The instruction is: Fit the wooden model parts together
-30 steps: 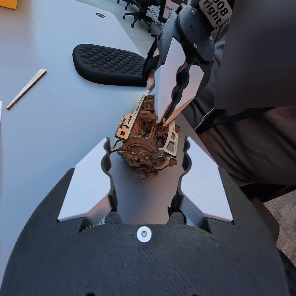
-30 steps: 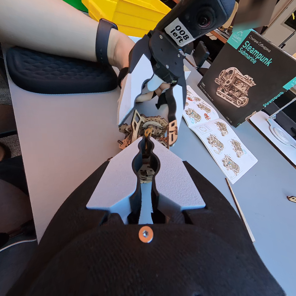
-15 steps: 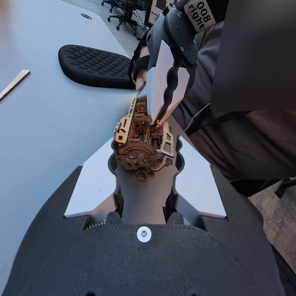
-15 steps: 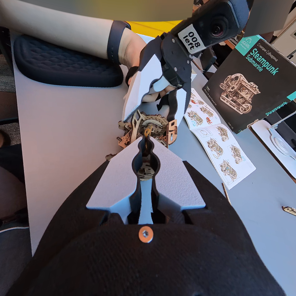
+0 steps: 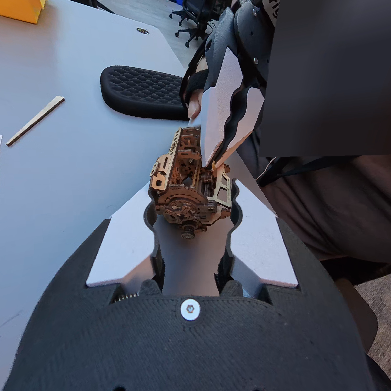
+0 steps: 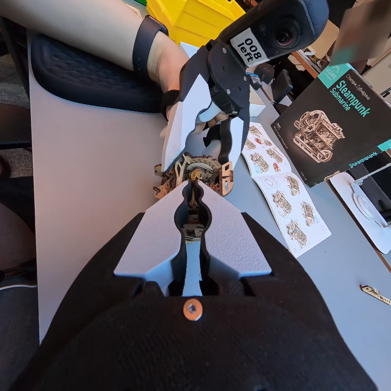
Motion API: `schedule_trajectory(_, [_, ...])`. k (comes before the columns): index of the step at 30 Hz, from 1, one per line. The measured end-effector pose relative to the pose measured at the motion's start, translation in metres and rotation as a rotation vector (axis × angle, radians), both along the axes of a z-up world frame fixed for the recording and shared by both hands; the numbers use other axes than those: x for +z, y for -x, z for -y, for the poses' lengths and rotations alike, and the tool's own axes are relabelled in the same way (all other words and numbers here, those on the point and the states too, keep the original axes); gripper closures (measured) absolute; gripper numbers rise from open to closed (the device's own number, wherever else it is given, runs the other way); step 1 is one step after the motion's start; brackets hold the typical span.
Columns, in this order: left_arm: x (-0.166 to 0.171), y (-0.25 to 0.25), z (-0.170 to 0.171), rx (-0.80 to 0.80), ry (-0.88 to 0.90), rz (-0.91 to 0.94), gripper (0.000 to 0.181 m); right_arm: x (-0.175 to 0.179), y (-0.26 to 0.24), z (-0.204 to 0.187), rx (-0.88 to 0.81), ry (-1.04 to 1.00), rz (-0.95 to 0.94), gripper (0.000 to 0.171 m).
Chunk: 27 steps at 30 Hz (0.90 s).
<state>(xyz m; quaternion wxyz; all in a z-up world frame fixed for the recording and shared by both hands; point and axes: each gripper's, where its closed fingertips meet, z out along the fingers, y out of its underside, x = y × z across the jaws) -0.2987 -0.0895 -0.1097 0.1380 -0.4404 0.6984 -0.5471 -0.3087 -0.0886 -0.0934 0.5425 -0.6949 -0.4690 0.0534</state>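
A half-built wooden model [image 5: 186, 203] stands on the grey table [image 5: 74, 169] near its front edge. My left gripper [image 5: 192, 186] is closed around it, one finger against each side. It shows the same way in the right wrist view [image 6: 196, 165], fingers either side of the model [image 6: 226, 177]. My right gripper [image 6: 193, 183] is shut on a small thin tan wooden part [image 6: 194, 175]. It holds that part down at the model's top, by the inner gears. In the left wrist view the right gripper [image 5: 211, 164] points down with the part [image 5: 214, 164] at its tips.
A black quilted wrist pad [image 5: 141, 93] lies behind the model. A wooden strip [image 5: 36, 120] lies at left. An open instruction booklet [image 6: 285, 201], a black kit box [image 6: 330, 127], a loose wooden piece [image 6: 375, 294] and a yellow bin [image 6: 190, 19] are nearby. A person's body is at the table edge. Less than 4 cm separates the two grippers' tips.
My left gripper, wide open a second ago, has moved forward and closed on the model's sides. The right gripper has stayed shut on the small part at the model's top.
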Motion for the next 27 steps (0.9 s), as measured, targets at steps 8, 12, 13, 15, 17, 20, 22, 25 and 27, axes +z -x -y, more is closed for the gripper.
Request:
schedule_trajectory(8, [0.0000,-0.0004,0.0000,0.027,-0.002,0.000,0.113,0.0003,0.0029,-0.0006,0.010,0.009,0.053,0.171])
schedule_trajectory(12, [-0.0004,0.0004,-0.0006,0.032,-0.015,-0.002,0.113,0.0010,0.0053,-0.0011,0.021,0.009,0.069,0.171])
schedule_trajectory(13, [-0.0005,0.0008,-0.0008,0.033,-0.017,-0.002,0.113,0.0011,0.0059,-0.0017,0.023,0.007,0.079,0.171])
schedule_trajectory(15, [-0.0009,0.0012,-0.0013,0.036,-0.020,-0.005,0.113,0.0016,0.0078,-0.0023,0.034,0.001,0.099,0.171])
schedule_trajectory(17, [-0.0009,0.0014,-0.0015,0.038,-0.022,-0.007,0.113,0.0019,0.0095,-0.0026,0.044,-0.003,0.124,0.171])
schedule_trajectory(20, [-0.0007,0.0014,-0.0014,0.036,-0.015,-0.001,0.113,0.0018,0.0098,-0.0021,0.048,-0.017,0.160,0.171])
schedule_trajectory(22, [-0.0007,0.0015,-0.0018,0.036,-0.008,-0.001,0.113,0.0025,0.0093,-0.0007,0.049,-0.024,0.167,0.171])
schedule_trajectory(25, [-0.0004,0.0012,-0.0015,0.035,-0.008,0.002,0.114,0.0025,0.0091,0.0007,0.048,-0.021,0.165,0.171])
schedule_trajectory(27, [-0.0003,0.0006,-0.0005,0.033,-0.015,0.004,0.113,0.0018,0.0093,0.0002,0.049,-0.023,0.173,0.171])
